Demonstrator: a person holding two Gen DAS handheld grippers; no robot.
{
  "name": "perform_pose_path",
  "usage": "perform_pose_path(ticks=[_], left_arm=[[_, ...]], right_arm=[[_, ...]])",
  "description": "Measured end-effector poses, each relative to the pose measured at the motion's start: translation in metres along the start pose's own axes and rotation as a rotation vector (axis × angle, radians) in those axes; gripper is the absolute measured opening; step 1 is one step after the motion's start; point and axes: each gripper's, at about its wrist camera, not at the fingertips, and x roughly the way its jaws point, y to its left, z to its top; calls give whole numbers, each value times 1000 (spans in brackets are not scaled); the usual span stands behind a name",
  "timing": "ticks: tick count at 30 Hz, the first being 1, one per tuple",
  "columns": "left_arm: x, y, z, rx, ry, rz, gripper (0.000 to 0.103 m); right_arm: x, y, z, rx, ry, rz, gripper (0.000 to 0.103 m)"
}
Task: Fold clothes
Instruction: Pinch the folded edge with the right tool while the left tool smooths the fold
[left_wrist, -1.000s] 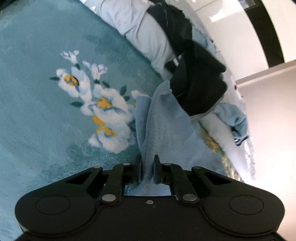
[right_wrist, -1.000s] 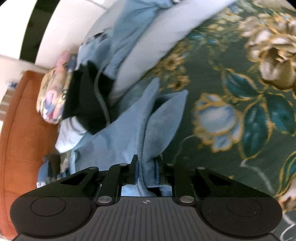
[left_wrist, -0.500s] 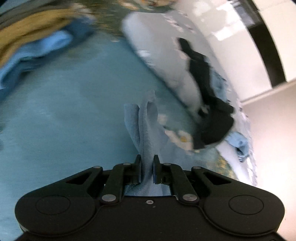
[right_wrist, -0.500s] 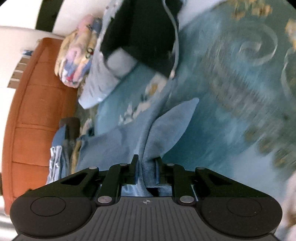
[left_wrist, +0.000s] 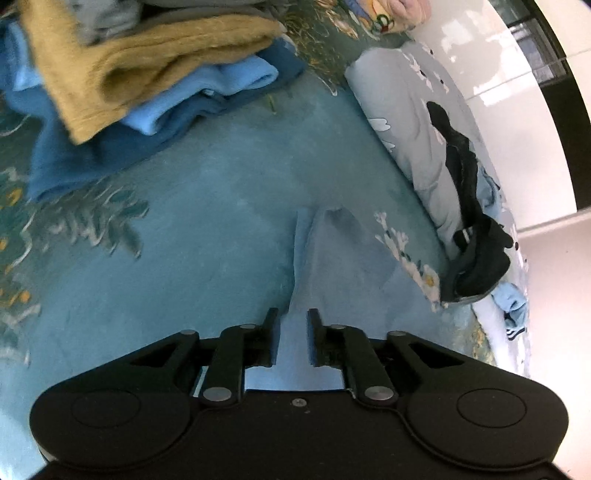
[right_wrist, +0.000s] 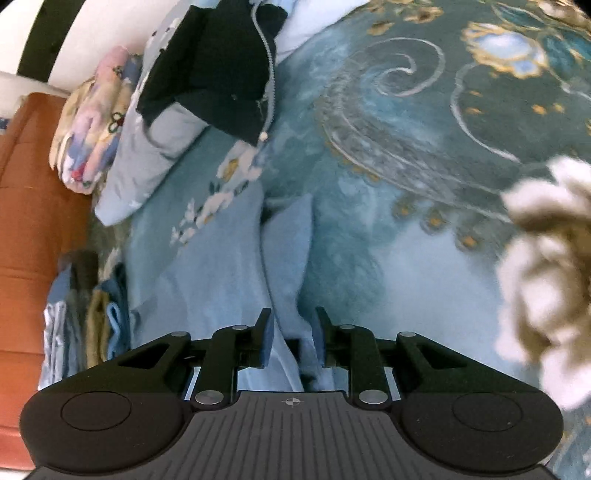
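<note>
floral teal bedspread (left_wrist: 184, 258), grey pillow (left_wrist: 413, 122), orange headboard (right_wrist: 33, 206)

The bed is covered with a teal bedspread (left_wrist: 207, 236) that has white and yellow flowers and gold swirl patterns. At the head of the bed stands an orange-brown padded headboard (right_wrist: 33, 206). Behind the bed is a glossy white wall (left_wrist: 491, 70), which reflects bright daylight, and a dark window frame (left_wrist: 570, 122) runs along it. A grey pillow (left_wrist: 413, 122) lies beside the wall.
</note>
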Motion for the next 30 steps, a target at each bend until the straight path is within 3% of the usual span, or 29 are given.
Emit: perform_pose_path(ticks=[9,11,14,17,30], left_arm=[[35,-12,-38,26,174,-30,15],[42,-14,-41,35,184,-16,18],[52,-12,-41,22,194,0,18],[54,-7,-39,4,199,7,25],[52,8,-38,-39,192,32,27]], right_arm=[[25,-4,-45,-12,80,-18,20],[29,0,-46,-22,75,-36,19],[28,4,-46,-35,63,-40,7],[26,6,-46,-40,63,-36,3],[2,-22,-33,29,16,-98,0]])
